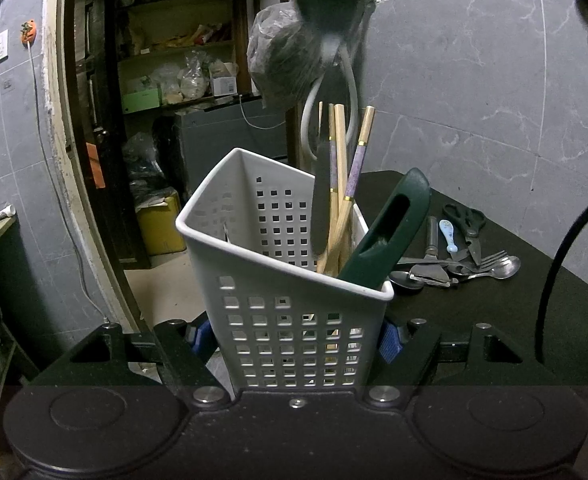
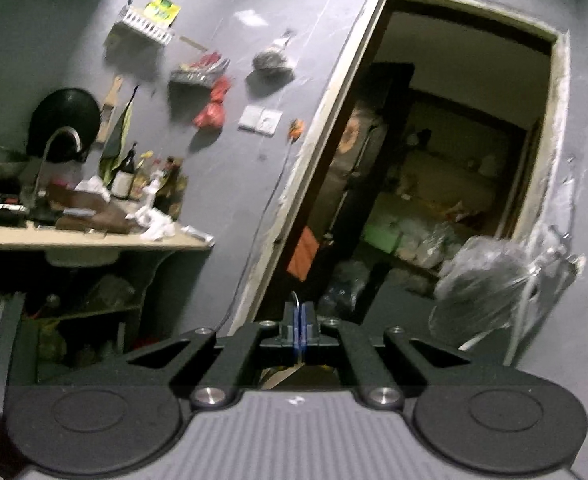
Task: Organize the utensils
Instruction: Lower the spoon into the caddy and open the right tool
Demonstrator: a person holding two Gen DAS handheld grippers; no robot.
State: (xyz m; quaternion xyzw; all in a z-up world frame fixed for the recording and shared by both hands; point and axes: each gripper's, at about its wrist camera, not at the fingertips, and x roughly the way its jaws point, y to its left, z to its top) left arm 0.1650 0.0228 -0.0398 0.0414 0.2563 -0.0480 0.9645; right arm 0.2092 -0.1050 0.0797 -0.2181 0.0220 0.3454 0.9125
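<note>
The left claw (image 1: 294, 338) clamps the white basket (image 1: 261, 264) between its blue pads (image 1: 388, 340); chopsticks (image 1: 344, 184) and a green handle (image 1: 390, 232) stand inside. Loose cutlery (image 1: 490, 266) lies right of it on the table (image 1: 494, 320). The right claw (image 2: 300, 330) is closed with a thin wire-like sliver between its pads, facing a doorway (image 2: 434, 184).

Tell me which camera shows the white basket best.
The left wrist view: the white basket fills the middle, clamped in the left gripper, chopsticks inside. The right wrist view shows none of it.

Left tool (image 1: 294, 336) clamped, tilted downward; right tool (image 2: 298, 330) closed, near level.
</note>
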